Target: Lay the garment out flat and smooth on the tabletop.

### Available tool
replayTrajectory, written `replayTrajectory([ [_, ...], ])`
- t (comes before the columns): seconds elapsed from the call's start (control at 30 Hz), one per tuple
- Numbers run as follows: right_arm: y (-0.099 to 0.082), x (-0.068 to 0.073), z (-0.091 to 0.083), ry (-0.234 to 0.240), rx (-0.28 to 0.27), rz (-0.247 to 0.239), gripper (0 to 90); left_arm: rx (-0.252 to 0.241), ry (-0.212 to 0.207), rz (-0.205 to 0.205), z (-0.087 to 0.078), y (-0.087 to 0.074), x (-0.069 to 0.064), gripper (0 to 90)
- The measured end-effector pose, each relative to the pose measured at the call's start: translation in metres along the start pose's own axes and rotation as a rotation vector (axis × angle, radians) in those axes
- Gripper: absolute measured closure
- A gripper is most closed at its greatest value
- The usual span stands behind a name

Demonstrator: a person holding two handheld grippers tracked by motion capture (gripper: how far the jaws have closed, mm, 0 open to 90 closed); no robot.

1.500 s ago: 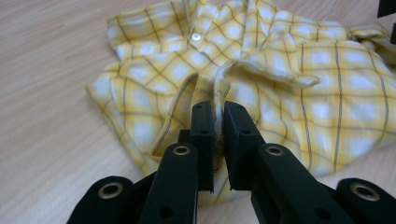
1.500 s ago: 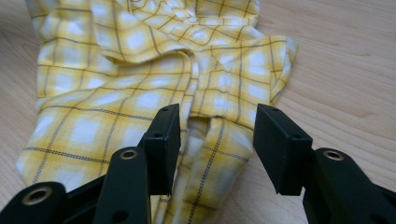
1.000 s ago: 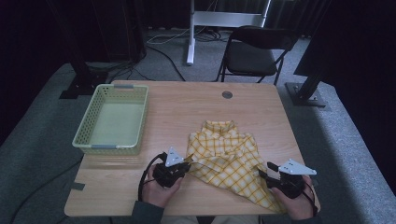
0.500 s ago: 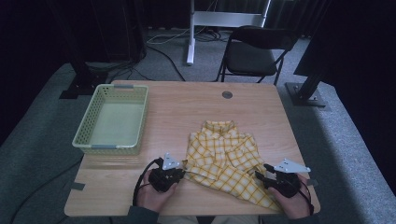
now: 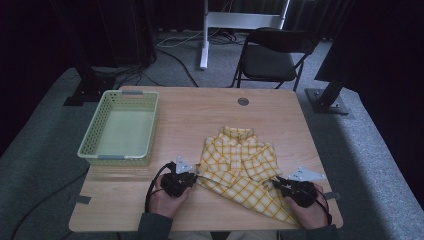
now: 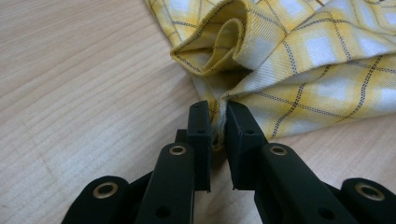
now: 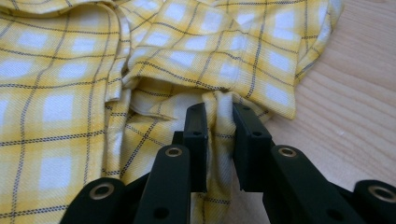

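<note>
Lying crumpled on the near right part of the wooden surface point(image 5: 210, 115): a yellow checked shirt point(image 5: 241, 161) with white squares and thin dark lines, collar toward the far side, folds bunching in the middle, one long flap running toward the near right corner. Pinching the shirt's left edge just beside a rolled fold: the left claw point(image 6: 217, 125), jaws nearly together with a thin hem between them. Gripping a gathered pleat at the shirt's near right side: the right claw point(image 7: 218, 122), jaws narrow with cloth filling the gap. Sitting well apart at the far left: a pale green basket point(image 5: 90, 134). Hiding the shirt's underside and lower layers: its own folds. Cutting off the forearms: the near frame edge.
</note>
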State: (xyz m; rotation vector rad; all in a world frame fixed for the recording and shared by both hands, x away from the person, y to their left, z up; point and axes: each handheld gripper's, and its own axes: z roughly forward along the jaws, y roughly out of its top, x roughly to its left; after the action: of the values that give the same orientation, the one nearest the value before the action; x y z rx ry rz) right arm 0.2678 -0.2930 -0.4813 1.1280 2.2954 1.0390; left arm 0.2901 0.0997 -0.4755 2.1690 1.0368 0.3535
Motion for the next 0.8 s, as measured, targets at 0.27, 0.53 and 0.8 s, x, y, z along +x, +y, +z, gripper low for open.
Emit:
replayTrajectory([
  [0.27, 0.008, -0.008, 0.007, -0.019, 0.005, -0.001, 77.4, 0.001, 0.015, -0.015, 0.005, 0.005, 0.005, 80.2],
  [0.53, 0.015, -0.016, 0.016, -0.028, -0.008, 0.025, 77.3, 0.005, 0.059, -0.034, 0.011, 0.014, 0.009, 76.6],
  [0.8, 0.013, -0.012, 0.012, -0.013, 0.004, 0.000, 63.6, 0.008, 0.063, -0.011, 0.001, 0.013, -0.006, 64.2],
])
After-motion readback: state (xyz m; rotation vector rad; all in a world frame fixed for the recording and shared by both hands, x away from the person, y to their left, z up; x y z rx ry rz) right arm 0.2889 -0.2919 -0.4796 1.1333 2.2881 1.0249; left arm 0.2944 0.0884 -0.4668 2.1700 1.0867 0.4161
